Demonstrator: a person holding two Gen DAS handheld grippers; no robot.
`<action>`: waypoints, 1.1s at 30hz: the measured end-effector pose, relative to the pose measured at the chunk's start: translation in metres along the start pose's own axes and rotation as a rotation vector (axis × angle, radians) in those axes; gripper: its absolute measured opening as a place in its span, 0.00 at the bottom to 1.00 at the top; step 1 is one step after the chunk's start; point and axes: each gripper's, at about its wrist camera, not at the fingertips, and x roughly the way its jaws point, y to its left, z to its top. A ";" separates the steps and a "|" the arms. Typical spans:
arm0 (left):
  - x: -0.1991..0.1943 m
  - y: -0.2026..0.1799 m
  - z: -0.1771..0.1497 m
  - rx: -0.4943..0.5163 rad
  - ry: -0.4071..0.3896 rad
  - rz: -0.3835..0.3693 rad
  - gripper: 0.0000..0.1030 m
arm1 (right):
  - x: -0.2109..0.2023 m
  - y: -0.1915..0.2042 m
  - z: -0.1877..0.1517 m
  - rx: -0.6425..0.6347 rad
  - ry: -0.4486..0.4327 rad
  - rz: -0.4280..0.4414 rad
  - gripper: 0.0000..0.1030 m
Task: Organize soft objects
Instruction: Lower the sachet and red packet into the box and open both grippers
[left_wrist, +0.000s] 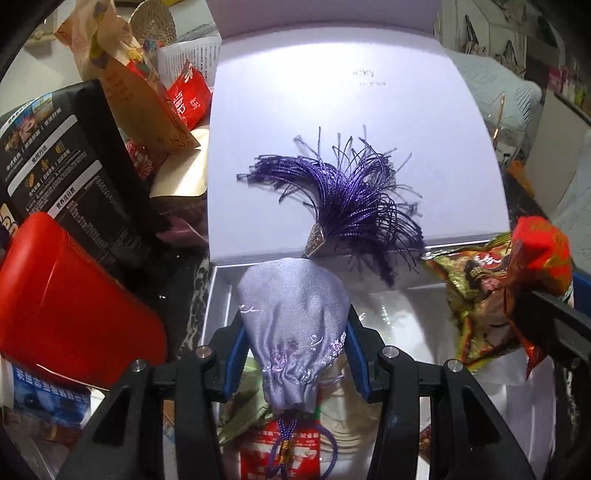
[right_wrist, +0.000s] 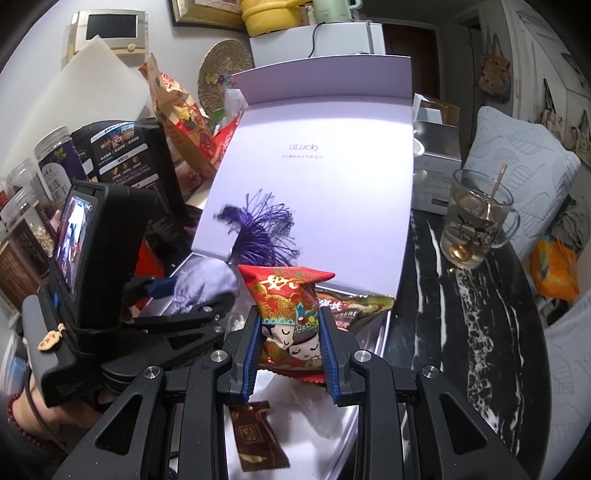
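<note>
Over an open white box (left_wrist: 221, 295) on a dark marbled counter (right_wrist: 461, 295), the left gripper (left_wrist: 293, 354) has its jaws clamped on a lilac satin pouch (left_wrist: 295, 314) with a purple tassel (left_wrist: 351, 192), while the right gripper (right_wrist: 290, 354) has its jaws clamped on a red snack packet (right_wrist: 288, 302).

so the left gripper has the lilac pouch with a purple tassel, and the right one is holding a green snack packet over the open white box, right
Not quite. The right gripper is shut on a red packet printed with cartoon figures, not a green one; the right wrist view shows it clearly. The rest holds: the left gripper is shut on the lilac pouch with its purple tassel, and both are over the open white box.
</note>
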 end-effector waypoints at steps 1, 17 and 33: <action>0.002 0.001 0.000 -0.005 0.011 -0.008 0.45 | 0.001 0.000 0.001 -0.003 0.000 -0.002 0.28; -0.015 0.013 -0.002 -0.047 -0.010 -0.032 0.85 | 0.026 -0.001 0.006 0.001 0.053 0.038 0.29; -0.030 0.031 -0.016 -0.059 -0.042 0.019 0.85 | 0.055 0.003 0.010 0.000 0.121 0.052 0.30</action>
